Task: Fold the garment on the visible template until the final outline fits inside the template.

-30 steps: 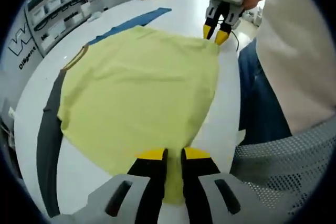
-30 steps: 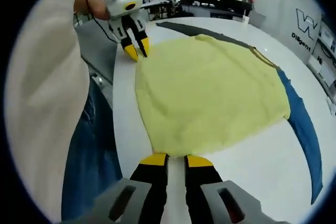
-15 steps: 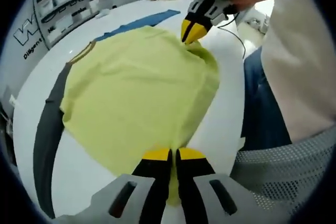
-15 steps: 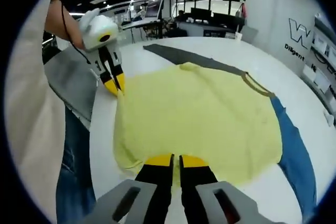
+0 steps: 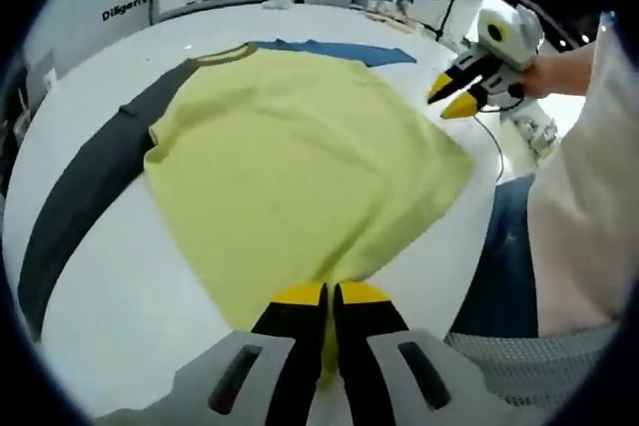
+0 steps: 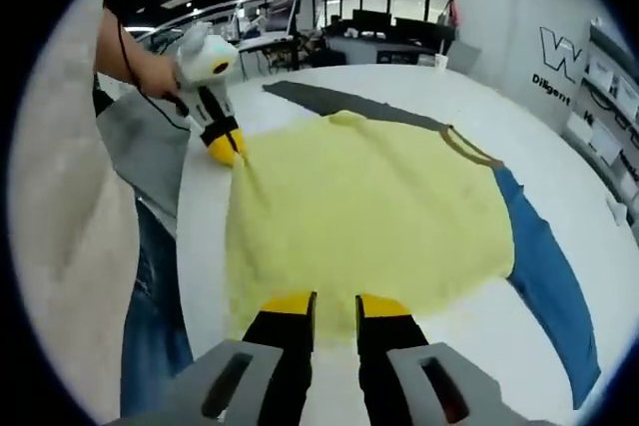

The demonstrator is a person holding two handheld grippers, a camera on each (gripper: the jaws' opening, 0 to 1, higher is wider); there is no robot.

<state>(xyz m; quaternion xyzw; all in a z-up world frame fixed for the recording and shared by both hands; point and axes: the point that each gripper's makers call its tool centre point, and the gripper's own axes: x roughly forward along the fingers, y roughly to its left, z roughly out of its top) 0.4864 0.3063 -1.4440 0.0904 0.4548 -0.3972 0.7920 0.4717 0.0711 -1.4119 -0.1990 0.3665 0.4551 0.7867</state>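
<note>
The yellow garment (image 5: 300,157) lies spread flat on the round white table (image 5: 110,286), its dark grey sleeve (image 5: 80,197) stretched out to one side and its blue sleeve (image 6: 544,286) to the other. The left gripper (image 5: 328,295) has its jaws pressed together on the near hem of the garment. The right gripper (image 6: 335,303) stands with its jaws apart over the opposite corner of the hem, holding no cloth.

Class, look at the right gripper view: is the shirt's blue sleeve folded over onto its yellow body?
No. The blue fabric sleeve lies spread flat on the white table, sticking out beside the yellow fabric shirt body.
</note>
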